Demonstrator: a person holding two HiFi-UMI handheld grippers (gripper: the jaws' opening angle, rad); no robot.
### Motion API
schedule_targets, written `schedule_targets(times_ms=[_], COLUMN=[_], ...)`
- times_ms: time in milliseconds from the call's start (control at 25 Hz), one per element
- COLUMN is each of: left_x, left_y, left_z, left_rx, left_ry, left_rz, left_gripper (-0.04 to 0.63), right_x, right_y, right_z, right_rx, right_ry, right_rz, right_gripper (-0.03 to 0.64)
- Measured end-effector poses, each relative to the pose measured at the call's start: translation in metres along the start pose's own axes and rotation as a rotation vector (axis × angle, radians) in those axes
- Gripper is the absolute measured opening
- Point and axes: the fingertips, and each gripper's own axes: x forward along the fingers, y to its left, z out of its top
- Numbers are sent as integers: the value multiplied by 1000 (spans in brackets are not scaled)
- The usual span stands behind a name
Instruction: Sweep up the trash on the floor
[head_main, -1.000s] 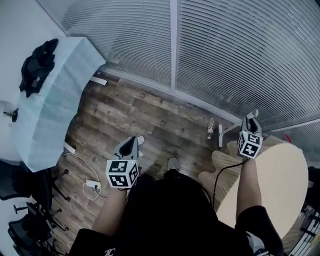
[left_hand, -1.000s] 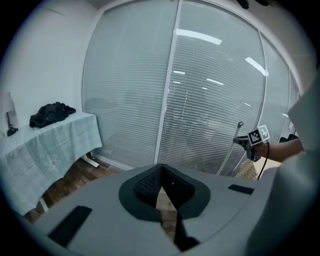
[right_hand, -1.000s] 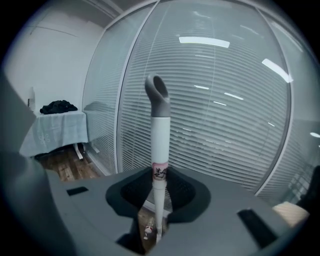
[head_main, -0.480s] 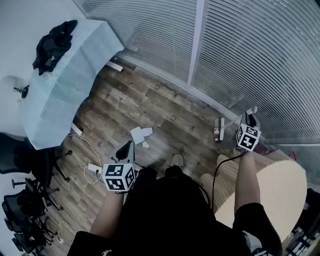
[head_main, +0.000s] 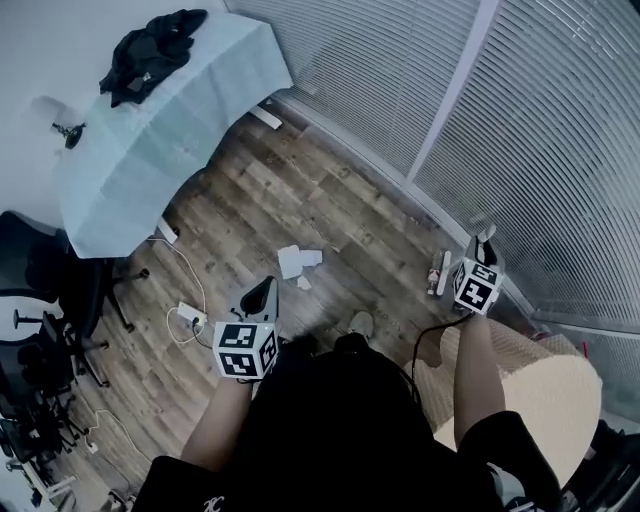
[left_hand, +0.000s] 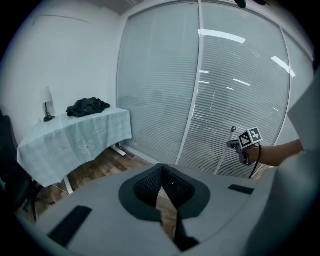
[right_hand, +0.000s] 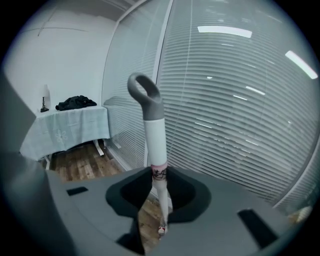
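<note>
Beside the window blinds, the right gripper (right_hand: 159, 174) is clamping the white broom handle (right_hand: 154, 131), which is standing upright, grey loop on top. The left gripper (left_hand: 161, 170) is keeping its jaws together, with nothing between them. The paper trash (head_main: 296, 262) is lying on the wooden floor (head_main: 340, 200) just ahead of it, near the cloth-covered table (head_main: 170, 140).

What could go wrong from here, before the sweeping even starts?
1. Only the right gripper clamps the handle, near its upper end; the left gripper is shut on nothing. The long tool might swing or twist in that single grip.
2. The power strip and its cable lie on the floor near the paper scraps; a wide stroke could snag them.
</note>
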Motion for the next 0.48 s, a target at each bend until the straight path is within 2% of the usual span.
schedule_targets(times_ms=[200,360,480], left_x=[-18,-44,-65], left_y=[36,66,91], left_z=[-11,-22,-35], left_rx=[-55,-75,-125], left_ry=[-19,-38,-49], left_rz=[40,73,110], left_gripper=[-5,-5,-5], right_x=[-12,-30,-43], right_y=[64,142,202], right_z=[6,15,20], right_rx=[-21,-119,-175], right_ry=[-10,-26,-34], right_rz=[57,165,242], right_gripper=[100,100,100])
